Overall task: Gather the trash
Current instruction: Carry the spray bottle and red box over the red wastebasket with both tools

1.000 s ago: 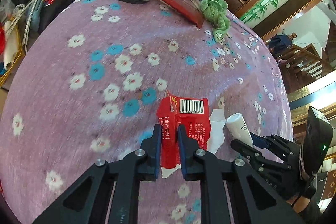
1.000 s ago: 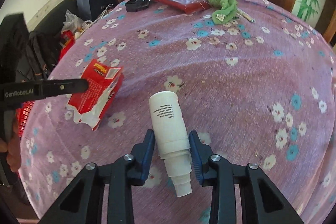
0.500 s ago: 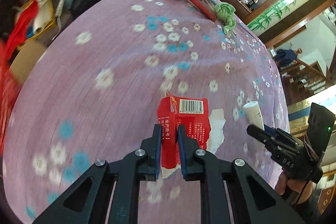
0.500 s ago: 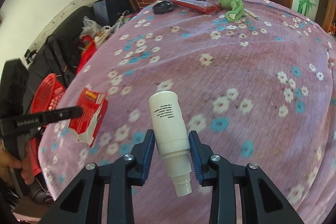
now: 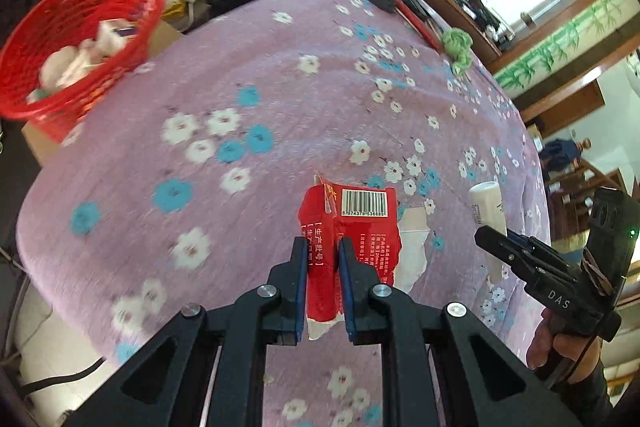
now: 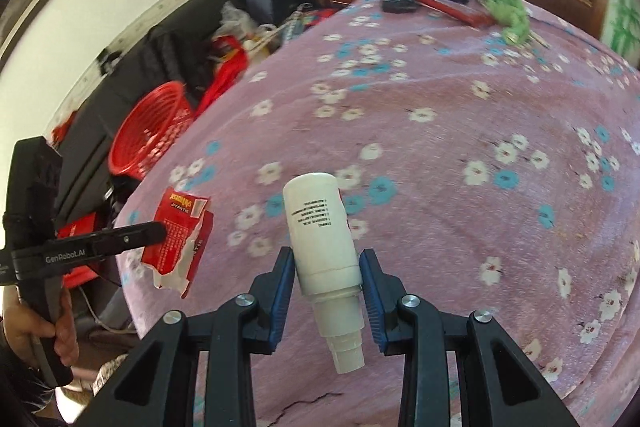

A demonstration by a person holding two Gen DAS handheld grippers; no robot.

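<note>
Pinching torn red carton in left gripper, right gripper clamping white bottle, blurred red basket contents possibly tissues

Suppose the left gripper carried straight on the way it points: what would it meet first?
Probably the flowered bedspread: the left gripper, clamping the red carton, aims down at bare cloth. The red basket sits off-line; depth is uncertain.
</note>
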